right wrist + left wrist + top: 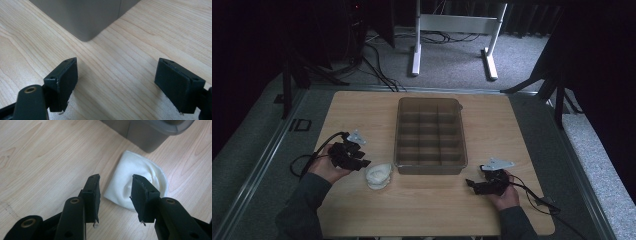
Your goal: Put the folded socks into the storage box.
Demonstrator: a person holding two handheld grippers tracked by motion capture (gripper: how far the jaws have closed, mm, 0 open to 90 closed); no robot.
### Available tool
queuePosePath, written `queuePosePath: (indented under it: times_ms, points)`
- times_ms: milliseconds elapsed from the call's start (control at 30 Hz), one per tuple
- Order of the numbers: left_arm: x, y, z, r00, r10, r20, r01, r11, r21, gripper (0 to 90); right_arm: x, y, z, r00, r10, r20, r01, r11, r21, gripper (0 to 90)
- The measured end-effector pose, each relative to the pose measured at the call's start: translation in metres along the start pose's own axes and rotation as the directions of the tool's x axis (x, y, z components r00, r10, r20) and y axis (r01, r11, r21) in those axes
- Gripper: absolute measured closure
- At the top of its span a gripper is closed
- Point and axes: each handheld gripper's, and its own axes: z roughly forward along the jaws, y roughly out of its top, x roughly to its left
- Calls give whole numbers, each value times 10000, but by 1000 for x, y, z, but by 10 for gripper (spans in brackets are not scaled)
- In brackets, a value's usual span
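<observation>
White cloth (136, 178), seemingly translucent grey divided bin (430, 136), pale wood-grain table (362, 105) (black grippers).

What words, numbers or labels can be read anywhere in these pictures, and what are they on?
"ID": a guess at a dark mark on the grey floor left of the table; too blurred to be sure.
No readable text on the grey divided bin, the white cloth or either gripper.

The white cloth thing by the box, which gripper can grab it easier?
Probably the left gripper: its open jaws point at the white cloth right ahead. The right gripper sits across the table, by the box's other corner.
</observation>
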Motion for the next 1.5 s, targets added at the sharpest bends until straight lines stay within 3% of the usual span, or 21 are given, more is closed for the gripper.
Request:
queuePosePath:
  times_ms: [267,633,967,1500]
  points:
    - [-2,5,4,9990,429,89,-432,9979,486,590,0,0,0,10000,13,0,-13,10000,7,183]
    - [-3,6,9,9969,693,374,-720,9946,753,571,0,0,0,10000,8,1,-8,10000,-1,183]
    - [-7,11,12,9886,1356,648,-1422,9836,1107,555,0,0,0,10000,2,-1,-2,10000,6,183]
    - [-10,14,22,9804,1701,999,-1850,9685,1665,548,0,0,0,10000,2,-1,-2,10000,5,183]
